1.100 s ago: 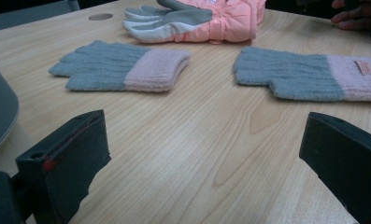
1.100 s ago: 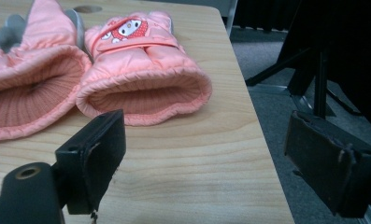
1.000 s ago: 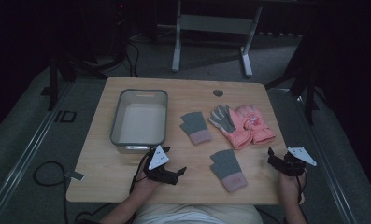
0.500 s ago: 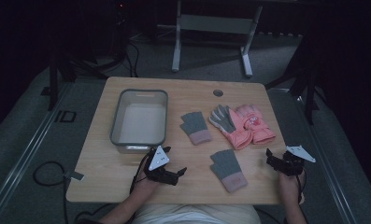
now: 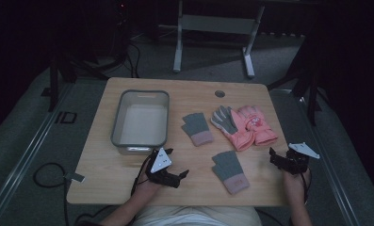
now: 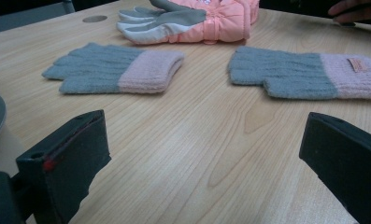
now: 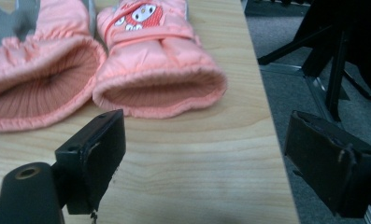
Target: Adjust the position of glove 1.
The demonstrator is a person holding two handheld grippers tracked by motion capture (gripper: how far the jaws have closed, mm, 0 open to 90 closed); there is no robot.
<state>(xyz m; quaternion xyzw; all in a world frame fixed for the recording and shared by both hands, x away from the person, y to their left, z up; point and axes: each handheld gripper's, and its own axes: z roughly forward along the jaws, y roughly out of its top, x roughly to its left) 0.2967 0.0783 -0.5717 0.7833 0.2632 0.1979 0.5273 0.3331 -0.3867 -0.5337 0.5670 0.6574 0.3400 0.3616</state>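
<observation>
Resting on the wooden table (image 5: pixel 128 165) near the person's edge, both grippers sit idle with jaws spread wide and nothing between them: left gripper (image 5: pixel 182 175) low at the front left, aimed toward the knit gloves; right gripper (image 5: pixel 274 157) at the front right corner, facing the cuffs of the pink pair. Largest thing on the table is the grey plastic bin (image 5: pixel 140 117), left of centre, nothing inside it that I can make out. Next, the pink padded ski gloves (image 5: pixel 250 127), lying side by side and touching, fingers away from the person, one palm-up with a grey palm patch, the other showing a cartoon emblem. From the right gripper view their ribbed cuffs (image 7: pixel 160 91) gape open just ahead of the jaws. Judged light, puffy, compressible; the shell looks smooth, so it may slip, and the cuff edge is likely the surest bite. Smaller still, two grey fingerless knit gloves with pink cuffs: one (image 5: pixel 197 128) between bin and ski gloves, one (image 5: pixel 229 170) near the front edge between the grippers. Soft, limp, flat to the wood; I'd expect them to drape and stretch when lifted. A pinch at the thicker folded cuff (image 6: pixel 150 70) should hold better than the thin finger end.
</observation>
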